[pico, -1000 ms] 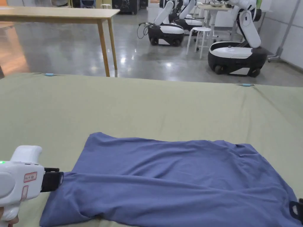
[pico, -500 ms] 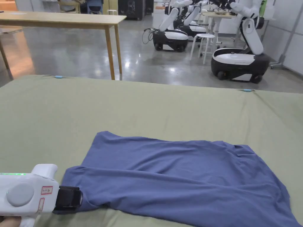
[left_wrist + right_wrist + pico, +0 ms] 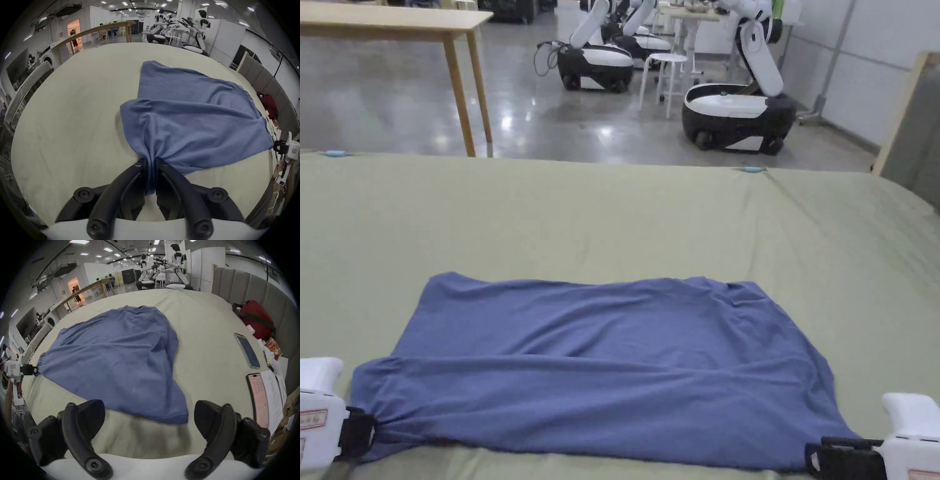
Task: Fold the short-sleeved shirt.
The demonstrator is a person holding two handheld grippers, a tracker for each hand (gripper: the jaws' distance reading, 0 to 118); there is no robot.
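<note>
The left gripper [image 3: 150, 164] has its jaws clenched on the near left corner of the blue shirt [image 3: 600, 369], the cloth bunched into a tight neck between them, and in the head view its white body sits at the bottom left edge with a small red-bordered label whose writing is too small to make out. The shirt lies spread across the olive-green sheet [image 3: 612, 219] of what looks like a bed, wrinkled and doubled over along a long ridge that runs side to side, its near hem close to the front edge. From that pinch the likely trouble is uneven tension: a pull on one corner alone would drag the whole garment sideways and deepen the creases rather than flatten them, and the loose sheet beneath could ruck up with it. Farther right, the near right corner lies free on the sheet. The right gripper [image 3: 149, 417] hovers just short of it with jaws spread wide and nothing between them; that corner looks blurred in its own view, so a hurried closing could miss the hem, catch only the top layer, or nip the sheet as well. At the far right of the right gripper view two phones [image 3: 247, 350] and some papers [image 3: 274, 399] lie beside the sheet, where a wide swing might knock them; their screens and print are best left unread.
</note>
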